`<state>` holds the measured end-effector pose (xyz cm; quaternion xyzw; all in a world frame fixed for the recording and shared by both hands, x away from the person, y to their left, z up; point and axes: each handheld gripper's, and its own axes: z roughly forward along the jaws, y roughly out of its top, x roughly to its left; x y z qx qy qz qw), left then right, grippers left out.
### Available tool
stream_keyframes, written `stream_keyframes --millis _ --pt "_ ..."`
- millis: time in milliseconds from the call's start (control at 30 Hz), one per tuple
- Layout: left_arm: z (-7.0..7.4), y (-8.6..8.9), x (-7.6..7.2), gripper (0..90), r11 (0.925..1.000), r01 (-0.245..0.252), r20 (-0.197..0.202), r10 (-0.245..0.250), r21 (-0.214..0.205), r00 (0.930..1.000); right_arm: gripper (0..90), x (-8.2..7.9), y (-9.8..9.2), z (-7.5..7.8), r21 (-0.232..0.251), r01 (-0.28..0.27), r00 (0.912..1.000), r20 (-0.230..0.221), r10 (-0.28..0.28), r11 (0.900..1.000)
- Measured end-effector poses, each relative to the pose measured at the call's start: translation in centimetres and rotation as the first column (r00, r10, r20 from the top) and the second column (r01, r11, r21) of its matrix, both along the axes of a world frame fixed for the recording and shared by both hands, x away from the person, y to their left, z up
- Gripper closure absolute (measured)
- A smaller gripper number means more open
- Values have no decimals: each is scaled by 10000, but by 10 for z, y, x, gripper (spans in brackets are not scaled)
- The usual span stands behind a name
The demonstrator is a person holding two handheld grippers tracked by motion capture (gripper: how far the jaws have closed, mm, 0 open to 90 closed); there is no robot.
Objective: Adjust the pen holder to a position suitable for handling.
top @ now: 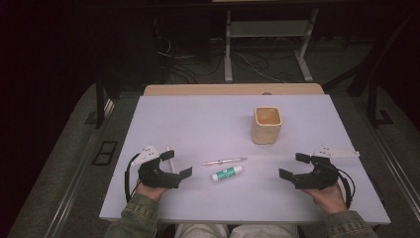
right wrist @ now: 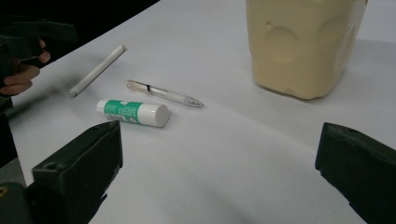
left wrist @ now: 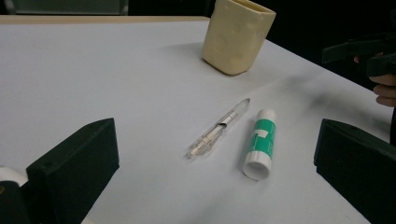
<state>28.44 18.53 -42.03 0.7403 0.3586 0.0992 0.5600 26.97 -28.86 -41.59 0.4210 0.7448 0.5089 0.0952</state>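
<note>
Nothing is gripped yet: both the left claw (top: 176,163) and right claw (top: 292,166) rest released near the desk's (top: 198,119) front edge, so a likely next move is reaching inward for the pen (top: 224,160) or glue stick (top: 227,173).

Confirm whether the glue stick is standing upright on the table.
No, the glue stick lies on its side on the table, just in front of the clear pen.

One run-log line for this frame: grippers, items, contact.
left gripper: open, empty | right gripper: open, empty | table: cup, pen, glue stick, white stick | contact: none
</note>
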Motion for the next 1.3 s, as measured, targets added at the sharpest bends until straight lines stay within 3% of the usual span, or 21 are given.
stream_keyframes --millis 433,1100,1300 --pt "-1 1 1 0 10000 -94 -35 94 -13 9999 5 -3 2 0 2 19 9999 -158 -19 10000" --pt "0 1 1 0 9999 -136 26 136 -93 9999 4 2 -1 5 -624 -41 9979 -646 1 9980" --pt "-1 1 1 0 9999 -132 -56 132 -33 9999 3 5 -3 8 -686 94 9983 -576 -134 9976"
